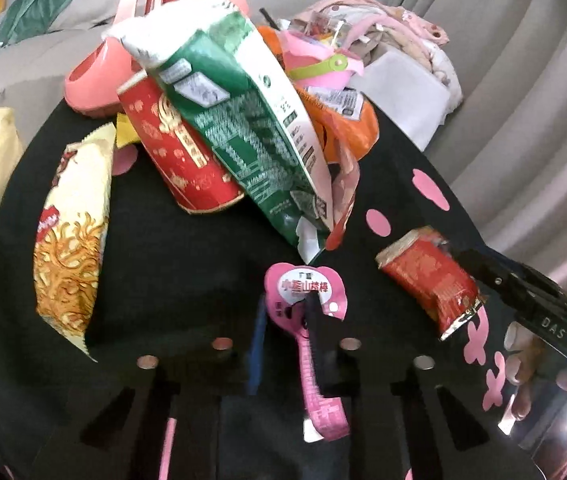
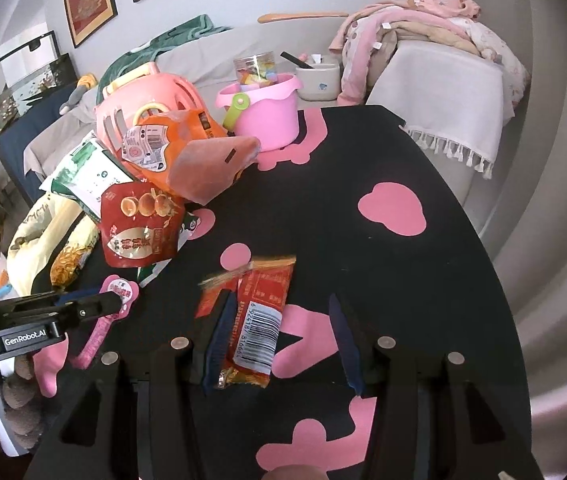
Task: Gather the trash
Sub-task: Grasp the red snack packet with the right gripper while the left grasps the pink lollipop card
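Observation:
My left gripper point(image 1: 283, 320) is shut on a pink snack wrapper point(image 1: 303, 292) with a long pink tail, just above the black table point(image 1: 183, 272); it also shows in the right wrist view point(image 2: 117, 292). My right gripper point(image 2: 283, 320) is open around a red snack wrapper point(image 2: 255, 312) with a barcode that lies on the table; its left finger point(image 2: 219, 328) touches the wrapper. The same wrapper shows in the left wrist view point(image 1: 431, 280). A pile of wrappers lies behind: a green-white bag point(image 1: 243, 128), a red packet point(image 1: 179, 152), an orange bag point(image 2: 179, 140) and a noodle packet point(image 1: 71, 248).
A pink bucket point(image 2: 267, 116) with toys and a pink basket point(image 2: 143, 108) stand at the table's far side. The table point(image 2: 363, 160) has pink shapes on black. A sofa with pink clothes point(image 2: 423, 20) and a white fringed cloth point(image 2: 451, 96) lies beyond.

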Demonstrator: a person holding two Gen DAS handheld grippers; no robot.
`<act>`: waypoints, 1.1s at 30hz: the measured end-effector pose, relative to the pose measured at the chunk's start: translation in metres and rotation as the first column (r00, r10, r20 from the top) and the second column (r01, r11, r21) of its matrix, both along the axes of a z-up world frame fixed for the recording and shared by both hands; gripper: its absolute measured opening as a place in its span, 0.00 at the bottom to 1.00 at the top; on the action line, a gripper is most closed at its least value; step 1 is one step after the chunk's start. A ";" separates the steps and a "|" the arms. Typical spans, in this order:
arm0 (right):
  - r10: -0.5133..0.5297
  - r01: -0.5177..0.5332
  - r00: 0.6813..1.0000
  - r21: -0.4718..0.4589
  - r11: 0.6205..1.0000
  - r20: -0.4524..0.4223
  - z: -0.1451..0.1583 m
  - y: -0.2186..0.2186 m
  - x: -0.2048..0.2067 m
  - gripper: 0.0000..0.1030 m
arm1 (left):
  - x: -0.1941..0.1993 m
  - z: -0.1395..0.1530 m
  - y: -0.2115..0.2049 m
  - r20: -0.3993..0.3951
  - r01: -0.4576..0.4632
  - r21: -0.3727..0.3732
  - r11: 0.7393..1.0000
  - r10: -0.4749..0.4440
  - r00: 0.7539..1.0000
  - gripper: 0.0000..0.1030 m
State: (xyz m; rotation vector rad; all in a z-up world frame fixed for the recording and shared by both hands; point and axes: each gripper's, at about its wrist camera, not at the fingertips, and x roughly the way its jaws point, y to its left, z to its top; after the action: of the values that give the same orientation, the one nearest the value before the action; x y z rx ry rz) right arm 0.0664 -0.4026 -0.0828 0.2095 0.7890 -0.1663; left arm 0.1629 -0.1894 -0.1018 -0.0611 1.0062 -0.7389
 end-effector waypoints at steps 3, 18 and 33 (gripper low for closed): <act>0.017 -0.018 1.000 0.033 0.999 0.014 0.000 0.002 0.001 0.45 | 0.001 0.008 0.010 0.011 -0.006 -0.019 1.000 0.006 1.000 0.09; 0.159 -0.161 0.986 -0.036 0.986 -0.056 -0.018 0.043 0.016 0.53 | 0.008 0.016 0.047 0.035 -0.083 -0.029 0.996 0.084 0.996 0.06; 0.134 -0.137 0.987 -0.031 0.990 -0.086 -0.019 0.035 0.017 0.40 | 0.012 -0.004 0.029 -0.004 -0.064 0.014 0.998 0.064 0.998 0.32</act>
State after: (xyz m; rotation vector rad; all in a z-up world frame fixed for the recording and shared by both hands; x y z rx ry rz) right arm 0.0837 -0.3676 -0.1022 0.1134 0.8799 -0.0612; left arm 0.1753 -0.1602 -0.1055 -0.0830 1.0084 -0.6734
